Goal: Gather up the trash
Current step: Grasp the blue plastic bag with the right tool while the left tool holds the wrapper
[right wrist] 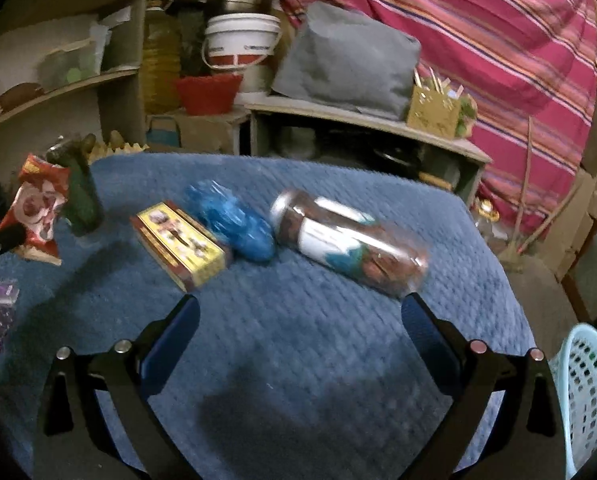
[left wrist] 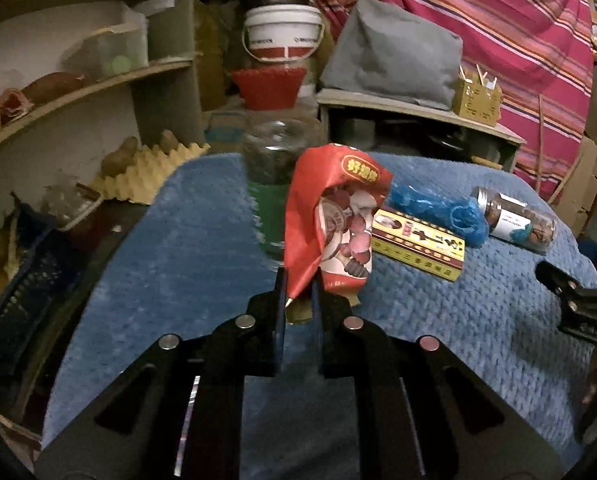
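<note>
My left gripper point(left wrist: 299, 286) is shut on a crumpled red snack wrapper point(left wrist: 334, 220) and holds it above the blue cloth point(left wrist: 178, 264). The wrapper also shows at the far left of the right wrist view point(right wrist: 38, 210). My right gripper point(right wrist: 298, 316) is open and empty above the cloth, just short of a yellow and red box point(right wrist: 182, 246), a crumpled blue plastic bag point(right wrist: 234, 226) and a clear jar lying on its side point(right wrist: 346, 240). The right gripper also shows at the right edge of the left wrist view point(left wrist: 578, 304).
A light blue basket point(right wrist: 590, 392) stands at the lower right beside the table. A green-tinted glass jar point(left wrist: 274, 184) stands behind the wrapper. A purple packet point(right wrist: 0, 312) lies at the left. Shelves, a white bucket point(right wrist: 240, 42) and a grey cushion point(right wrist: 346, 60) stand behind.
</note>
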